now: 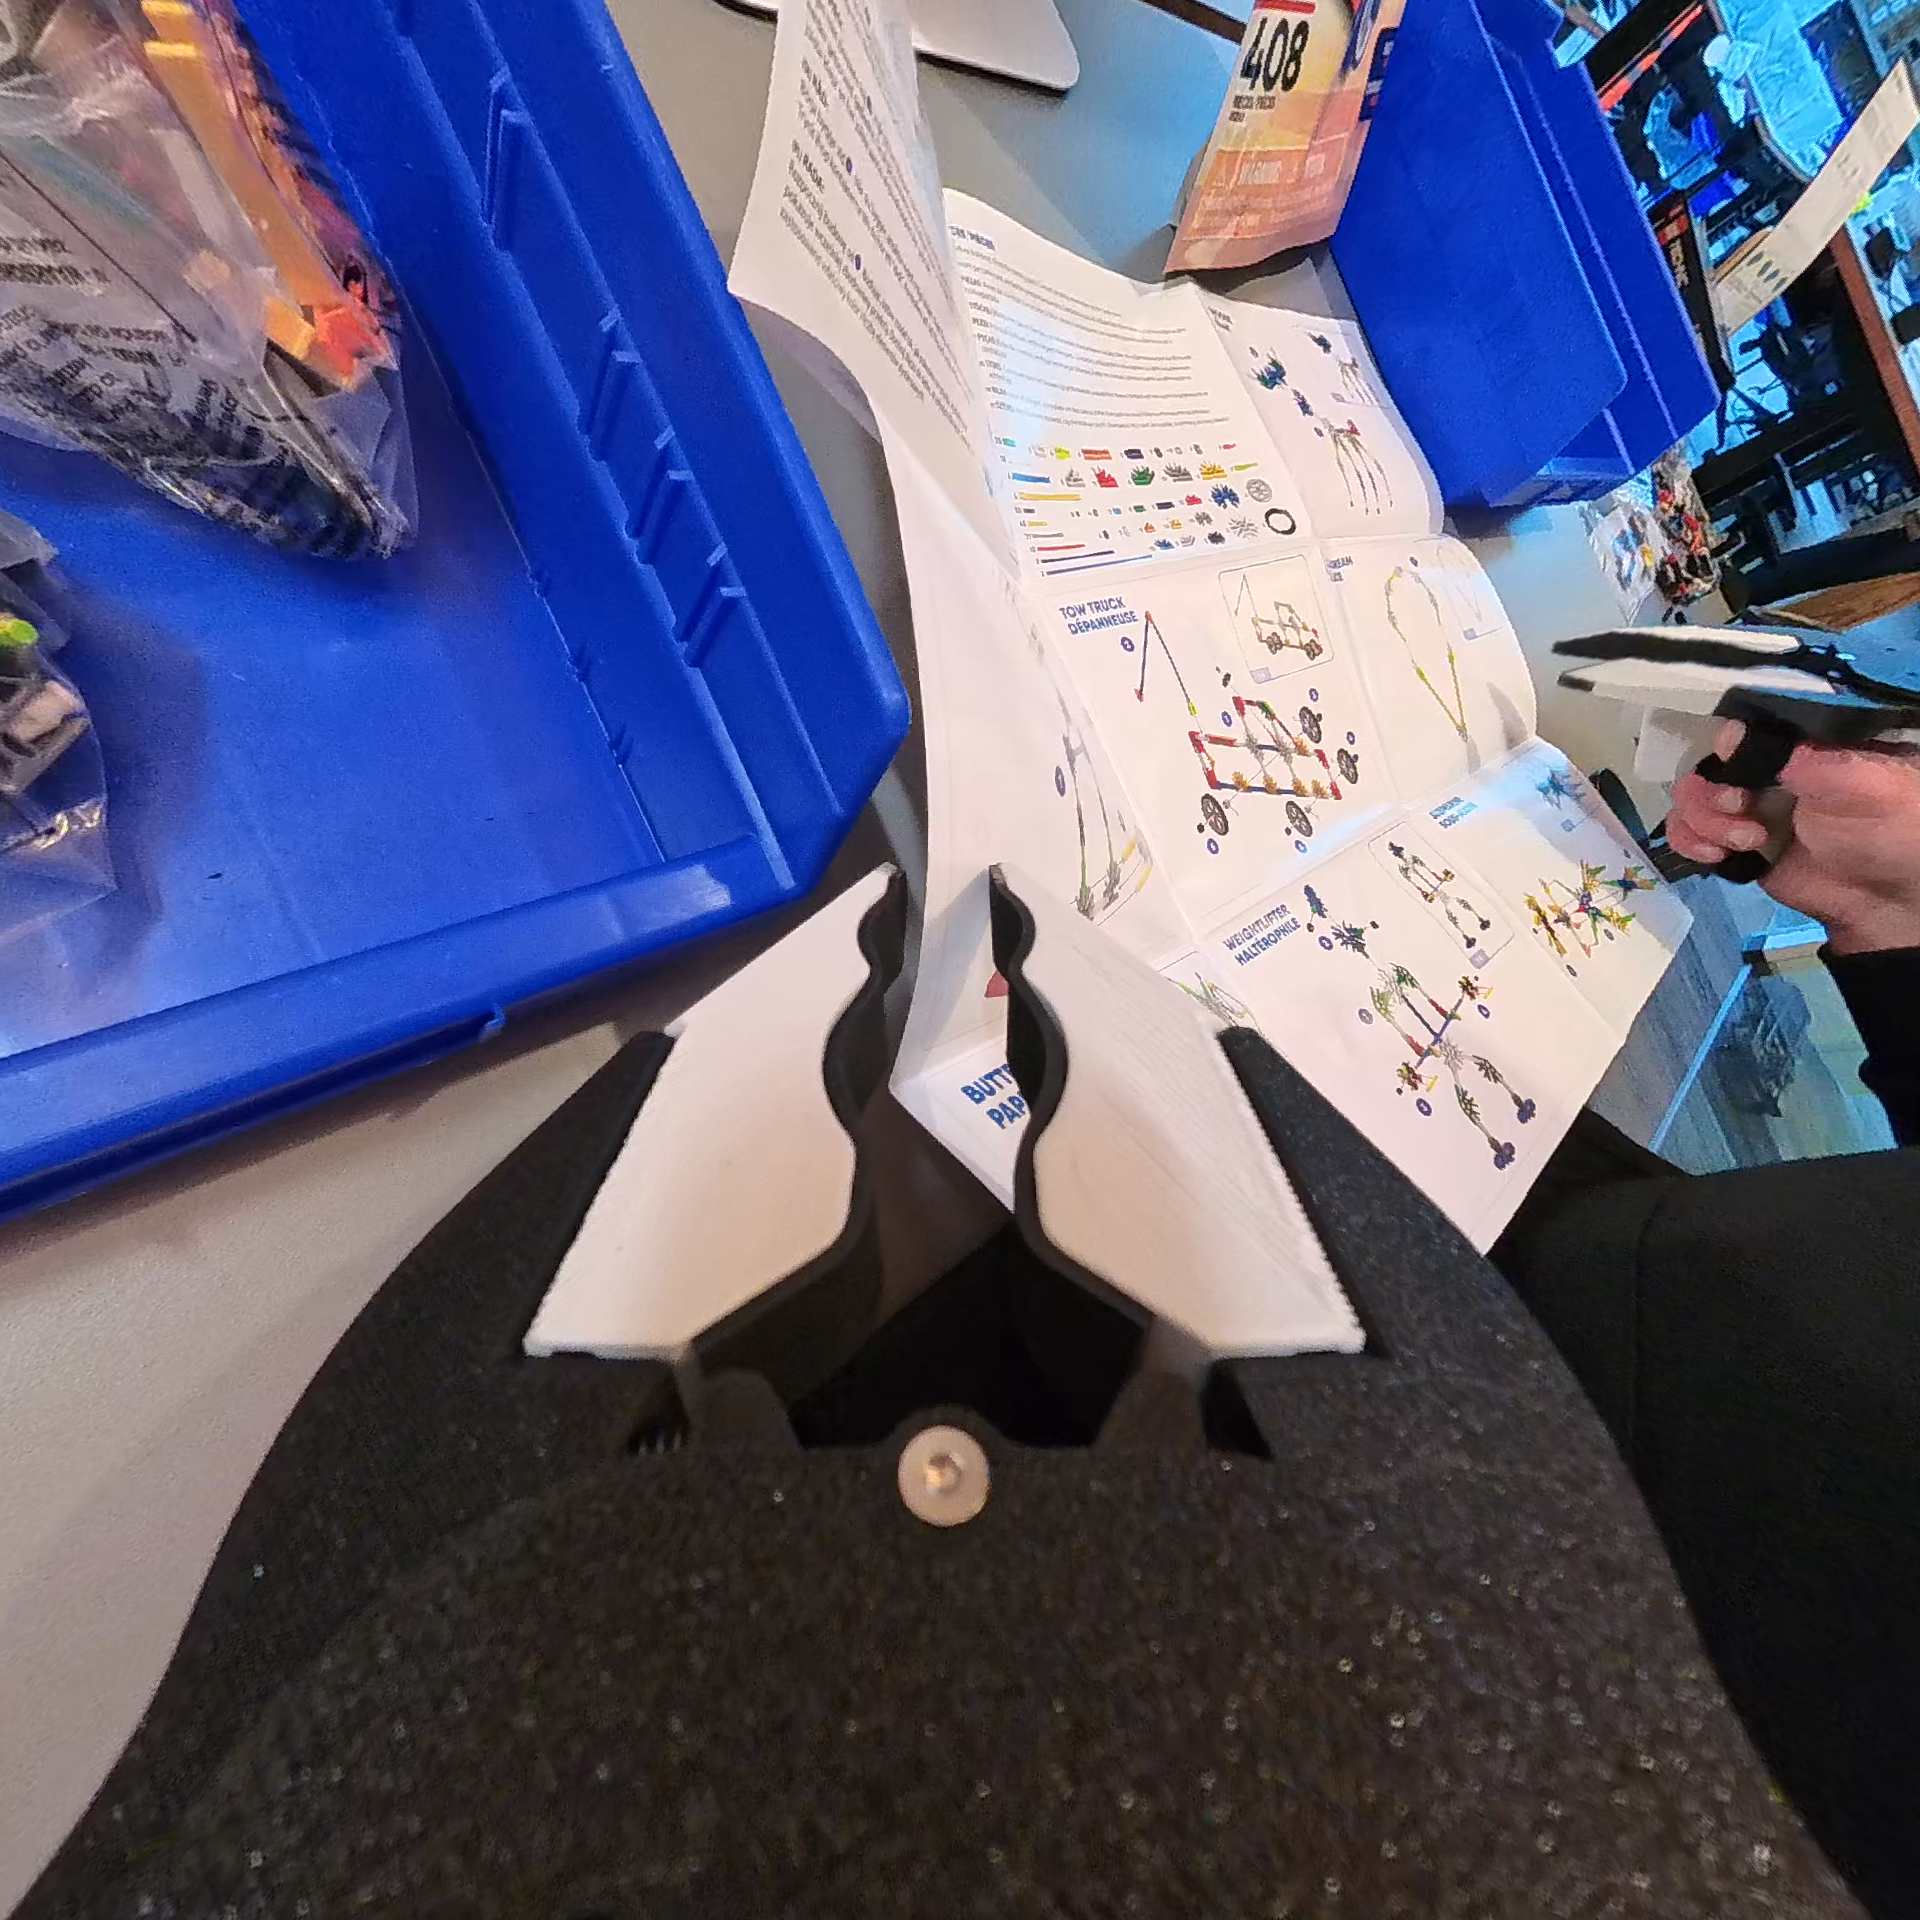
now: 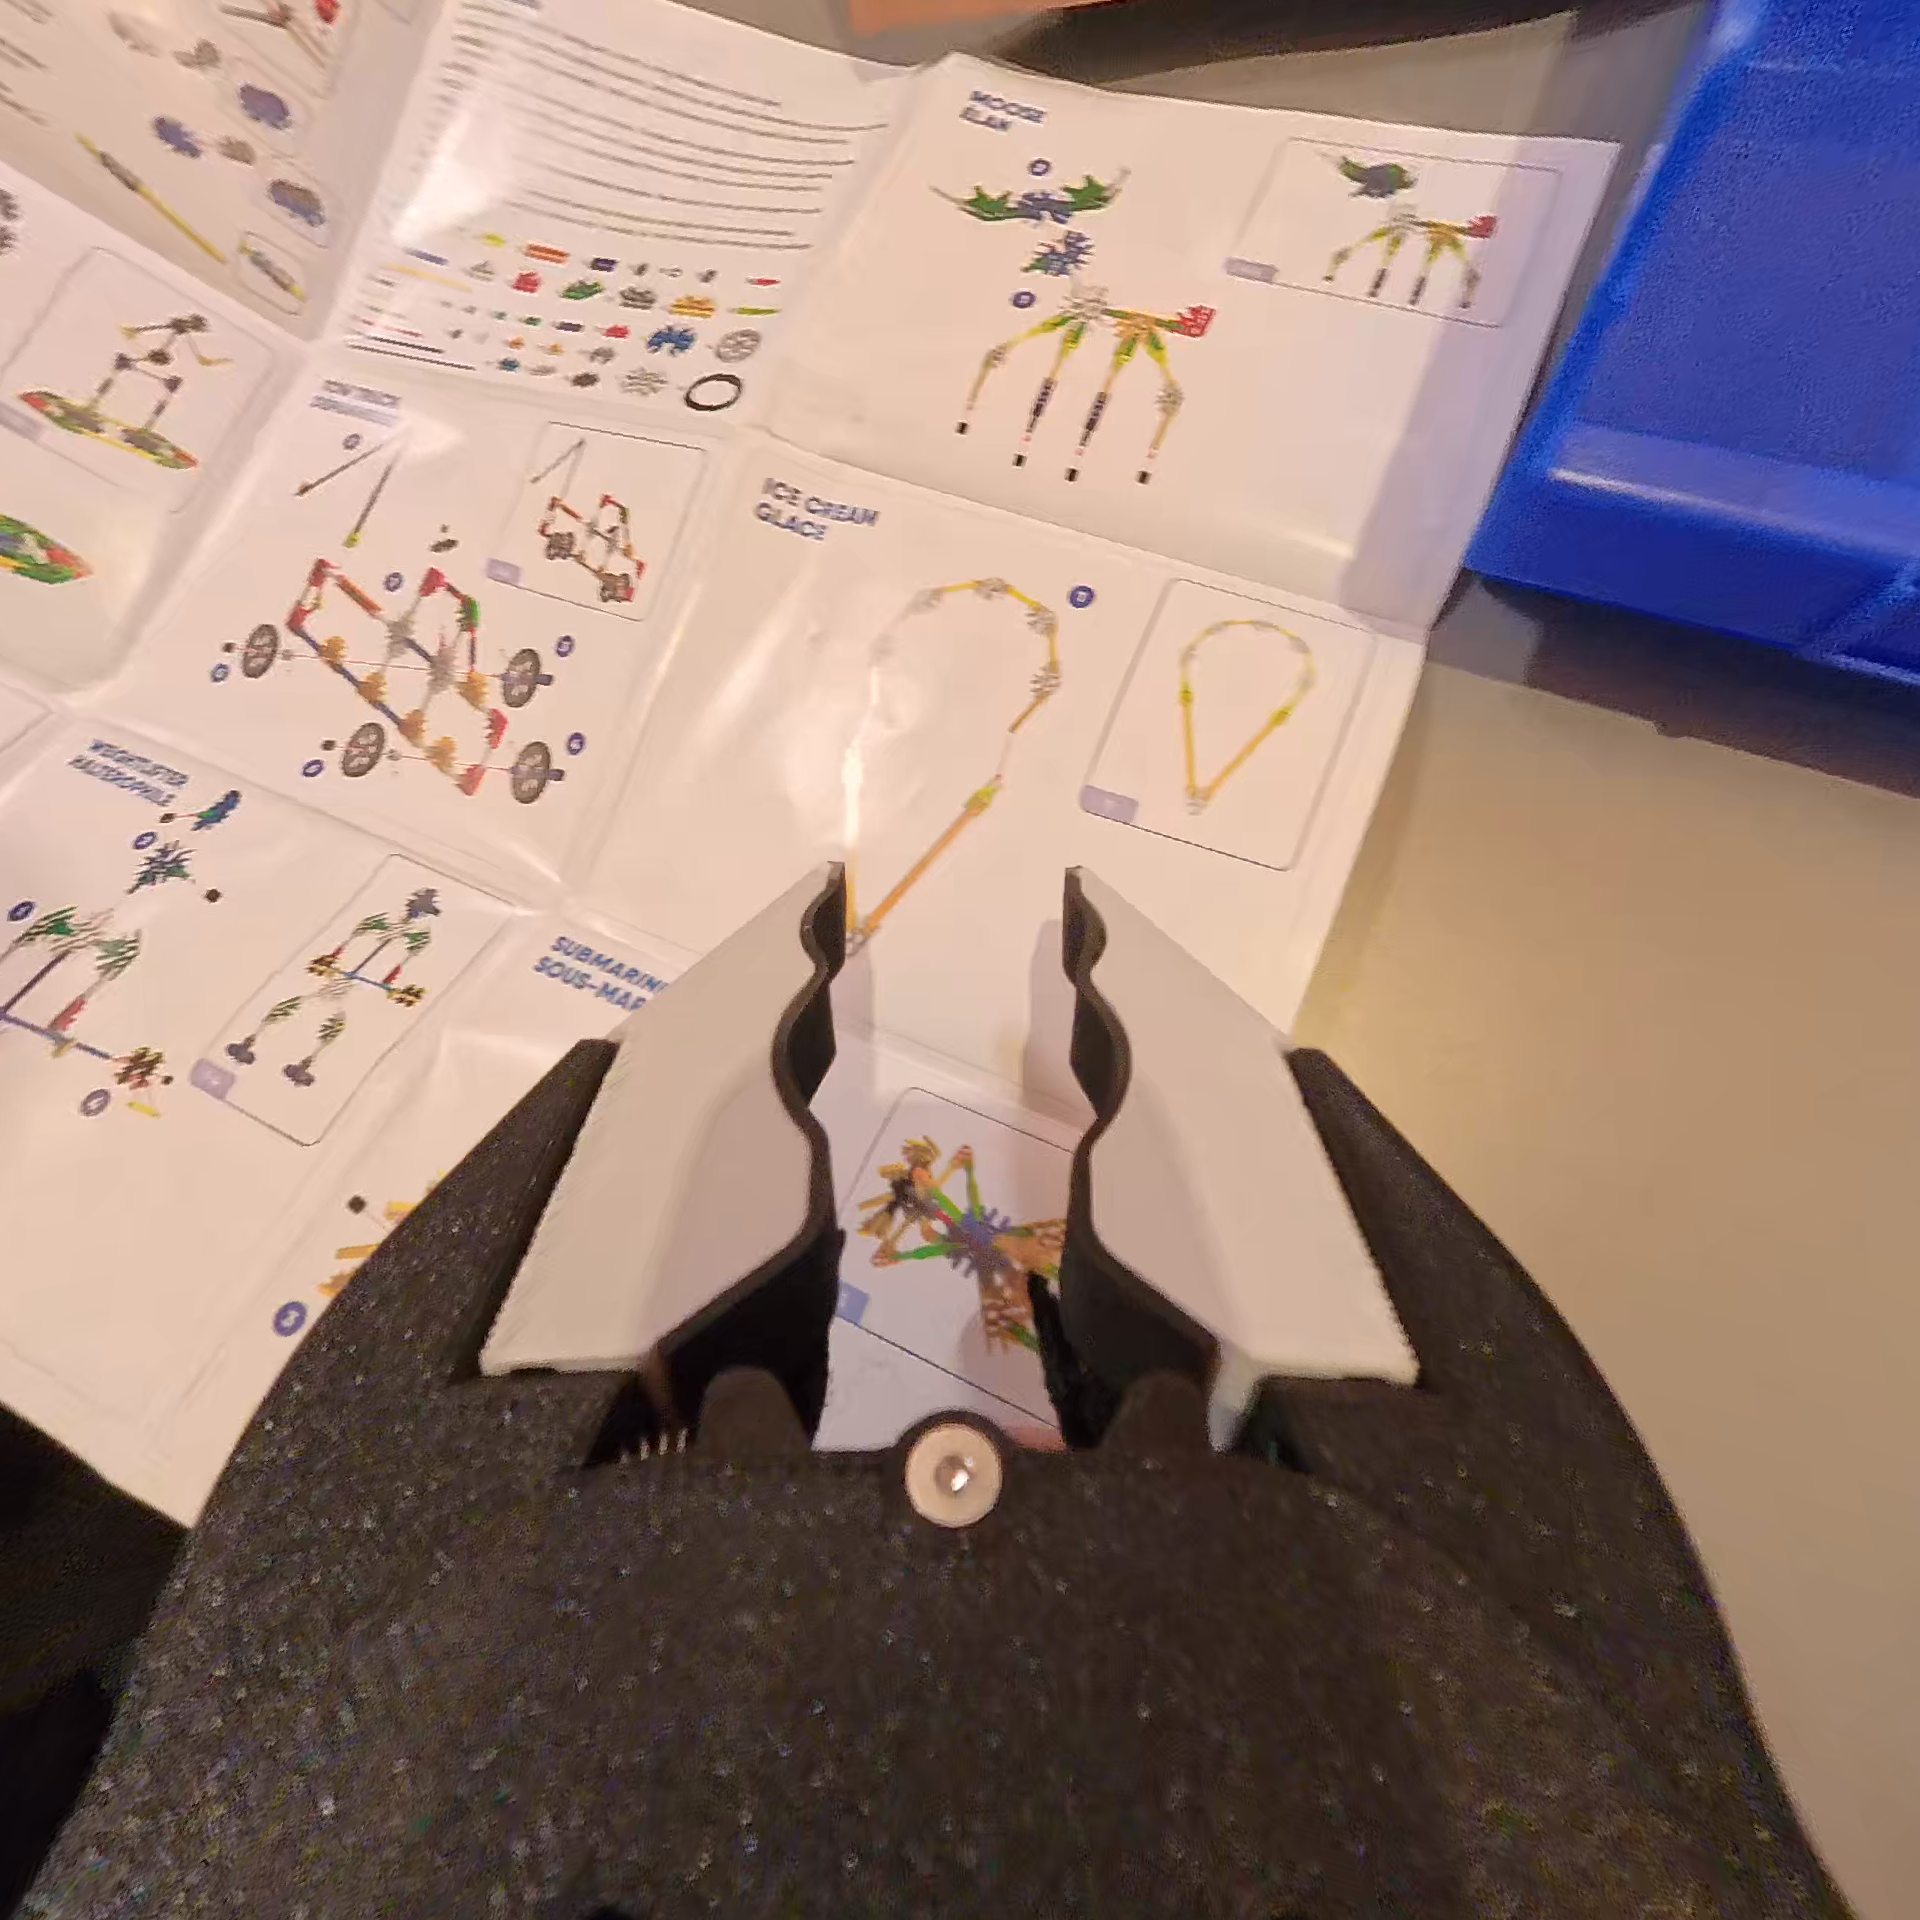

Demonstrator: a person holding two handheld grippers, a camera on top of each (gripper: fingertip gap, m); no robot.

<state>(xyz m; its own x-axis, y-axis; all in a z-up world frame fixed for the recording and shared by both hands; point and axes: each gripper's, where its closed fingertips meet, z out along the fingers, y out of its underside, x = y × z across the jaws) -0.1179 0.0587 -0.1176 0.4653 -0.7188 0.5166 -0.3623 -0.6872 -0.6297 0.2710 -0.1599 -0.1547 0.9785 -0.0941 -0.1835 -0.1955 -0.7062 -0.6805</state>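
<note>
Black speckled housing of the left gripper (image 1: 940, 894) fills the bottom of the left wrist view; its white fingers are nearly closed, and a raised fold of the instruction sheet (image 1: 1195, 665) is pinched between them. A pale grey bench (image 1: 125, 1403) is seen under everything, matte and smooth. At the upper left of that frame a large blue bin (image 1: 582, 582) is set on the bench, with clear bags of small parts (image 1: 208, 270) lying inside. A second blue bin (image 1: 1496, 291) is seen at the upper right, beside an orange printed box (image 1: 1268, 135). Beyond the bench edge, at the far right, a cluttered room with shelving is glimpsed.

The sheet is spread across the bench centre, creased into panels of coloured diagrams. In the right wrist view the right gripper (image 2: 951, 894) is held just above the sheet (image 2: 935, 540), its fingers parted moderately, nothing between them. A blue bin (image 2: 1714, 364) is seen at the upper right of that frame.
</note>
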